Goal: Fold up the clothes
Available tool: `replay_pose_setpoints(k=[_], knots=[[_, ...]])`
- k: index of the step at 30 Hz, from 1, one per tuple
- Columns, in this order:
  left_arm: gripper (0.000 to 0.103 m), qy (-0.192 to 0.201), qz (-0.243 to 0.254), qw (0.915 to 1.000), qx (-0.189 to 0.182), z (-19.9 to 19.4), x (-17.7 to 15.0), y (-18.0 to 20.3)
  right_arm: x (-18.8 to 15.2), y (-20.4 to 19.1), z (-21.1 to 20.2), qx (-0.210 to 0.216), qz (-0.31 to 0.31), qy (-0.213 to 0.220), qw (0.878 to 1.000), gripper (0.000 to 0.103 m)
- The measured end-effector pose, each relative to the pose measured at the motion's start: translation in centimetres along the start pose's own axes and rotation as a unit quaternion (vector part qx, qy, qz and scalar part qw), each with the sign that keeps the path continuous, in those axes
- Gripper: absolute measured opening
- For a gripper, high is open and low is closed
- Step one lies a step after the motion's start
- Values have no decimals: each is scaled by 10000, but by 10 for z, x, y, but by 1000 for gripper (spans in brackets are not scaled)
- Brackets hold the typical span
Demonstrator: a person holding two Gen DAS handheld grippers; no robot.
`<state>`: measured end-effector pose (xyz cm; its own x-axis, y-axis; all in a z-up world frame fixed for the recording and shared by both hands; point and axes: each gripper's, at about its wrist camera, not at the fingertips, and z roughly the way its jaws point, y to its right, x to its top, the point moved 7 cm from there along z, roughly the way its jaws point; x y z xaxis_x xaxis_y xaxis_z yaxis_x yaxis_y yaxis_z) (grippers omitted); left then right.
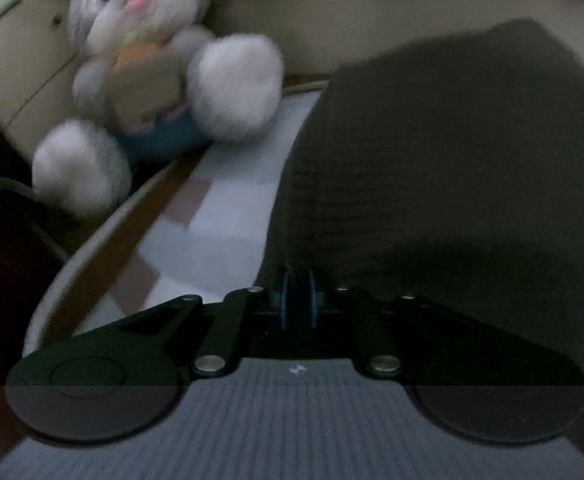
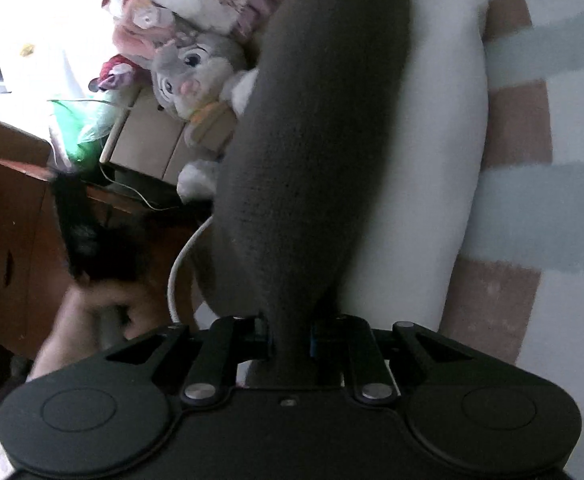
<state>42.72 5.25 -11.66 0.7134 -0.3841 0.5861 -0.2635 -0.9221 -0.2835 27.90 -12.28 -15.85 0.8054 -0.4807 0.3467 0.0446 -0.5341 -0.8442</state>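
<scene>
A dark grey knitted garment (image 1: 444, 168) fills the right half of the left wrist view. My left gripper (image 1: 298, 300) is shut on its near edge, the blue pads pinching the cloth. In the right wrist view the same garment (image 2: 304, 152) stretches away from me in a long taut band above the bed. My right gripper (image 2: 290, 336) is shut on its near end, with cloth bunched between the blue pads.
A checked bedsheet (image 2: 532, 184) in white, pale blue and brown lies under the garment. A white pillow (image 2: 432, 160) lies beside it. A grey plush rabbit (image 1: 152, 80) sits at the bed's edge by a wooden cabinet (image 2: 12, 220). A hand (image 2: 88, 320) shows low left.
</scene>
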Motion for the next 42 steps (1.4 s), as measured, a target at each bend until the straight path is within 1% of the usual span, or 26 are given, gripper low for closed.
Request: replay_pose_setpoints(k=[1,4,5,8,10,12,14,16,17,18,19,20,21,23,24,26,27,28,30,32,34,35,39,42], knots=[[9,9,-44,10000,52,2,-6,-1,1,-4,0,-87,-184,-24,9998,22],[8,-82,-221,9997,23,3,-9,-5,2,-21,1,-284,-761,-87,9967,23],[8,-103,-186,9998,47,3,-9,-5,3,-25,3,-316,-876,-104,9956,24],[8,-142,-88,9998,136,2,-9,-3,2,-28,1,-150,-894,-244,9956,25],[8,-134,-69,9997,185,2,-11,-2,-2,-30,-6,105,-758,-427,9962,30],[8,-131,-120,9997,186,1,-12,-4,-5,-31,-14,365,-635,-627,9953,44],[8,-176,-108,9995,220,1,-13,-6,-8,-36,-22,507,-719,-737,9934,52],[11,-303,209,9982,483,-5,-16,-3,-10,-38,-33,408,-919,-715,9924,53],[14,-372,508,9954,720,-10,-20,2,-11,-40,-40,296,-1165,-634,9907,53],[23,-378,853,9900,1061,-19,-26,9,-12,-43,-46,168,-1492,-537,9872,53],[31,-298,1067,9847,1343,-29,-32,15,-13,-45,-53,36,-1777,-409,9832,53],[33,-190,1166,9816,1497,-40,-37,21,-14,-47,-60,-99,-2016,-245,9791,53],[34,-75,1123,9828,1461,-54,-43,28,-15,-48,-67,-234,-2253,-82,9740,53],[50,70,741,9907,1137,-80,-52,38,-14,-48,-77,-481,-2554,156,9655,53],[61,155,500,9942,943,-96,-57,43,-13,-48,-81,-600,-2672,259,9614,53],[62,322,267,9971,637,-122,-60,53,-12,-48,-90,-789,-2861,369,9542,53],[66,390,164,9978,515,-137,-62,59,-11,-49,-95,-874,-2947,406,9507,53],[74,411,91,9982,419,-148,-64,64,-10,-49,-100,-960,-3032,444,9470,53],[81,352,-114,9992,134,-166,-67,75,-10,-50,-111,-1116,-3184,524,9399,53],[82,225,-360,9986,-329,-180,-70,91,-10,-53,-128,-1257,-3269,649,9344,53],[83,83,-245,9975,-651,-188,-77,112,-8,-53,-140,-1577,-3295,859,9269,53],[83,12,-189,9967,-791,-193,-80,123,-6,-53,-146,-1688,-3297,896,9246,53],[83,-119,-72,9979,-627,-204,-93,153,-11,-48,-175,-1763,-3305,920,9226,53],[84,-244,-224,9979,-551,-214,-105,166,-17,-44,-199,-1894,-3286,957,9203,53]])
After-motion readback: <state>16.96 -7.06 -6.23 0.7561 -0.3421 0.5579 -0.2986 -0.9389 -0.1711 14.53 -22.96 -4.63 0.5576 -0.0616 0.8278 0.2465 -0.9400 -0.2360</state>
